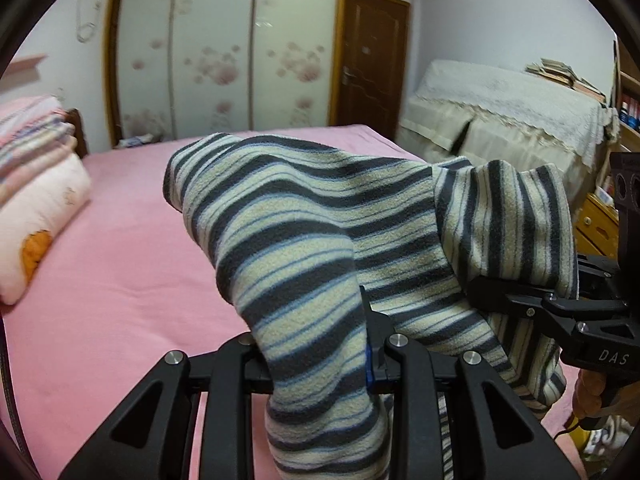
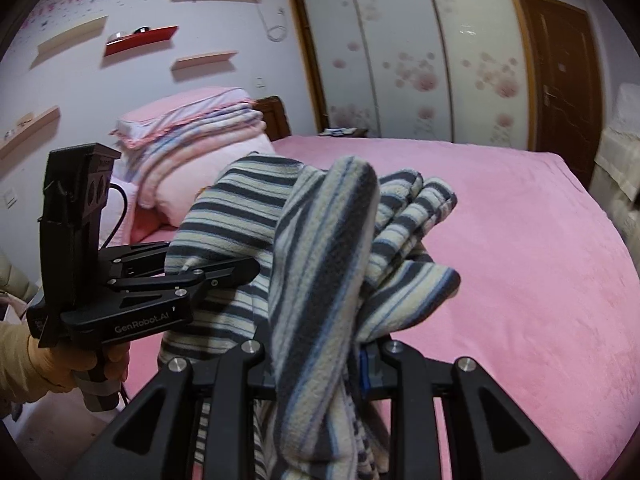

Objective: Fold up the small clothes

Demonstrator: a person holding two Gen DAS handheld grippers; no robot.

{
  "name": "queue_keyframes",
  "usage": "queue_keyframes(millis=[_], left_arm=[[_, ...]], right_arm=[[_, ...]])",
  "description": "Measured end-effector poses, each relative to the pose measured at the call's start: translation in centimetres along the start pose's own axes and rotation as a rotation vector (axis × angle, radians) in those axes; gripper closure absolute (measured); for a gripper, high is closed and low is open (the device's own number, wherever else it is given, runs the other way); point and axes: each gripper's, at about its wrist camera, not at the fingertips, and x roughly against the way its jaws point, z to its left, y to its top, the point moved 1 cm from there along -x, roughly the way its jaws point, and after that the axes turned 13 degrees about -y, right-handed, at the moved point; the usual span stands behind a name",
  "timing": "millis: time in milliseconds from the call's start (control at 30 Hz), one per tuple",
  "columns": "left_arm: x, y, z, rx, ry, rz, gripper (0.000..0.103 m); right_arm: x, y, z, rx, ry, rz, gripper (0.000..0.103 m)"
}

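A small striped fleece garment (image 1: 320,224), grey, cream and blue, hangs in the air above the pink bed (image 1: 120,264). My left gripper (image 1: 320,364) is shut on one part of it, and the cloth drapes over its fingers. My right gripper (image 2: 316,360) is shut on another part of the garment (image 2: 320,260), which bunches over its fingers. The right gripper also shows in the left wrist view (image 1: 484,292) at the right, and the left gripper in the right wrist view (image 2: 244,270) at the left, each clamped on the cloth. The fingertips are hidden by fabric.
A stack of folded pink blankets and a pillow (image 1: 36,184) lies at the bed's head. A wardrobe with floral sliding doors (image 1: 224,52) and a brown door (image 1: 372,56) stand behind. A cloth-covered piece of furniture (image 1: 500,116) stands right of the bed.
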Motion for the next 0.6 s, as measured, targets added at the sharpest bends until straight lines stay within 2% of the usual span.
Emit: queue_keyframes(millis=[133,300,367,600], left_arm=[[3.0,0.2,3.6,-0.021,0.070,-0.032,0.077],[3.6,0.9,8.7,-0.045,0.136,-0.011,0.077],[2.4,1.8,10.8,-0.045,0.149,0.012,0.076],[-7.1,6.3,16.7,-0.030,0.153,0.100,0.076]], right_arm=[[-1.3,2.0,2.9,0.011,0.034,-0.015,0.078],[-5.5,4.2,5.2,-0.006,0.068,-0.010,0.078],[-7.8,4.8,5.5,-0.034,0.077,0.005,0.078],[-17.6,6.9,3.6,-0.167,0.104,0.080,0.078]])
